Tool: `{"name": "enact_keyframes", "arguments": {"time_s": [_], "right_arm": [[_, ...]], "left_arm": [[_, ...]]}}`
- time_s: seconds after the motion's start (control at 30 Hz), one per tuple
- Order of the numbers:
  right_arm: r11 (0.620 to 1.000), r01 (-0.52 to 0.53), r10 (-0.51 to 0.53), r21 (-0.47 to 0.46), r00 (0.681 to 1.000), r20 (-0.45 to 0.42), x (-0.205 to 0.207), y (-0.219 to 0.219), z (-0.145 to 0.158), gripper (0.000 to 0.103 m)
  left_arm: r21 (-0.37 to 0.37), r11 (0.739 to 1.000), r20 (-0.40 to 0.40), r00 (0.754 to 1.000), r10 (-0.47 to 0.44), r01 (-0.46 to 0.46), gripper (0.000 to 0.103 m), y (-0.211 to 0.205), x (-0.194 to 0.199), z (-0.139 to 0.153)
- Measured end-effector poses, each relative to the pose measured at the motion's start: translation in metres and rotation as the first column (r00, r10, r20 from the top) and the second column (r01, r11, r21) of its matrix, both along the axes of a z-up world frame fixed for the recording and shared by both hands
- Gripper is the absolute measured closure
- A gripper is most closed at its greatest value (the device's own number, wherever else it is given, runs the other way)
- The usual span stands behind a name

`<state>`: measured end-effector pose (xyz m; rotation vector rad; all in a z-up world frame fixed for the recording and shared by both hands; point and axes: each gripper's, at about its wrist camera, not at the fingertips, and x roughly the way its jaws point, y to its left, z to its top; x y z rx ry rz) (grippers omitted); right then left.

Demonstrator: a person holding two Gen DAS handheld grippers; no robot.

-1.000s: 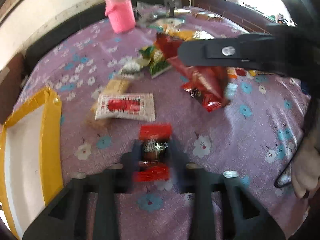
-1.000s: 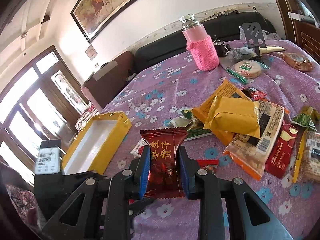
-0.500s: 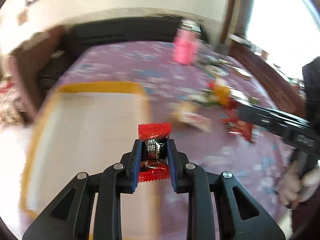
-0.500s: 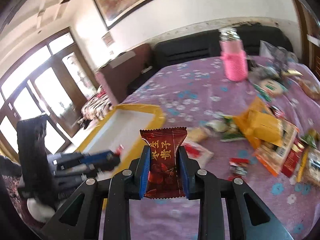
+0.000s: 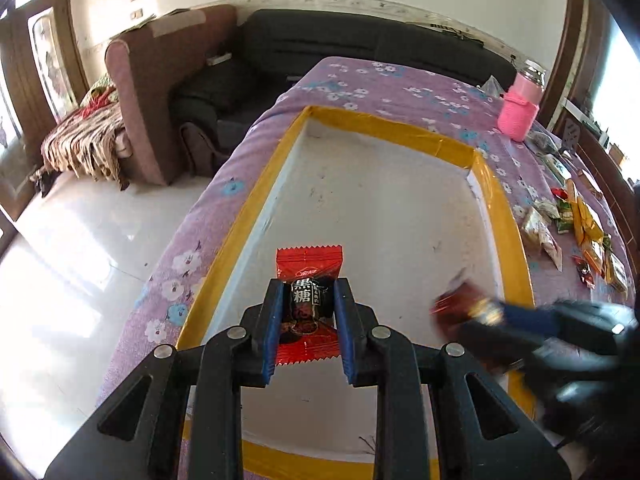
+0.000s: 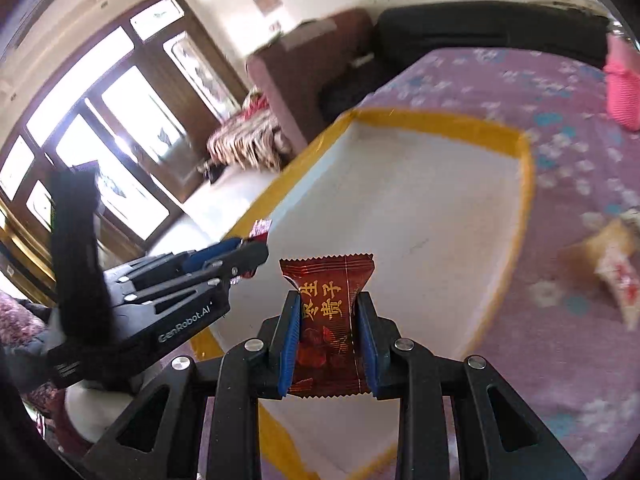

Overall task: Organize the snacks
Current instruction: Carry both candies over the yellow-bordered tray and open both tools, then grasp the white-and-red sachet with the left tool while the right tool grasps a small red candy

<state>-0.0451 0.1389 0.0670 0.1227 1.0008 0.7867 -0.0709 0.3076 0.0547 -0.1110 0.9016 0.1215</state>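
My left tongs (image 5: 307, 312) grip one bright red candy (image 5: 309, 304) with a black centre and white characters, held over the near part of the white tray (image 5: 400, 136) with its yellow rim. My right tongs (image 6: 329, 332) clamp one dark red candy (image 6: 329, 320) printed with gold characters, above the same tray. Both tongs point forward, side by side, over the purple flowered surface (image 5: 432, 88).

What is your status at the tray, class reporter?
Left tool shut on red candy. Right tool shut on brown candy. Both over white tray. Nothing in the way.
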Motion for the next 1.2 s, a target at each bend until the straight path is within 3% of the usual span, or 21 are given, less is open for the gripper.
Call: {"name": "enact_keyframes", "arguments": {"time_s": [0.17,0.37,0.57,0.67,0.7,0.83,0.97,1.07,1.13,1.17,1.2], "right_arm": [[0.999,0.003,-0.004,-0.037,1.0,-0.022,-0.001,0.022,-0.017,0.073],[1.0,-0.002,0.001,0.005,0.999,0.044,-0.016,0.01,0.003,0.065],[0.99,0.139,-0.139,0.011,0.975,0.174,-0.019,-0.084,0.028,0.047],[0.96,0.278,-0.268,-0.032,0.947,0.177,-0.007,-0.152,0.024,0.046],[0.935,0.351,-0.337,-0.059,0.926,0.17,0.0,-0.181,0.018,0.046],[0.847,0.511,-0.489,-0.146,0.858,0.159,0.02,-0.252,-0.002,0.044],[0.832,0.532,-0.514,-0.16,0.846,0.142,0.035,-0.27,-0.018,0.044],[0.82,0.533,-0.514,-0.208,0.846,0.141,0.046,-0.261,-0.03,0.045],[0.819,0.528,-0.509,-0.223,0.849,0.141,0.048,-0.257,-0.038,0.053],[0.817,0.528,-0.509,-0.231,0.849,0.141,0.046,-0.258,-0.041,0.061],[0.82,0.523,-0.505,-0.234,0.853,0.134,0.046,-0.259,-0.045,0.083]], "left_arm": [[-0.077,0.996,-0.024,0.999,0.035,-0.037,0.077,0.012,0.004,-0.004],[-0.152,0.985,0.033,0.996,0.085,-0.079,0.065,0.017,-0.014,0.017],[-0.193,0.981,0.117,0.993,0.022,0.001,0.049,-0.016,-0.029,0.045],[-0.22,0.971,0.137,0.989,-0.061,0.091,0.047,-0.049,-0.028,0.053],[-0.223,0.967,0.139,0.986,-0.091,0.121,0.047,-0.062,-0.026,0.055],[-0.223,0.948,0.108,0.972,-0.207,0.227,0.043,-0.119,-0.008,0.051],[-0.283,0.915,0.035,0.956,-0.291,0.288,0.043,-0.17,0.019,0.036],[-0.294,0.912,-0.03,0.951,-0.309,0.287,0.043,-0.199,0.039,0.021],[-0.295,0.913,-0.075,0.945,-0.317,0.283,0.043,-0.218,0.054,0.008],[-0.295,0.914,-0.091,0.944,-0.316,0.277,0.043,-0.224,0.058,0.002],[-0.297,0.914,-0.105,0.942,-0.317,0.275,0.043,-0.228,0.063,-0.004]]}}
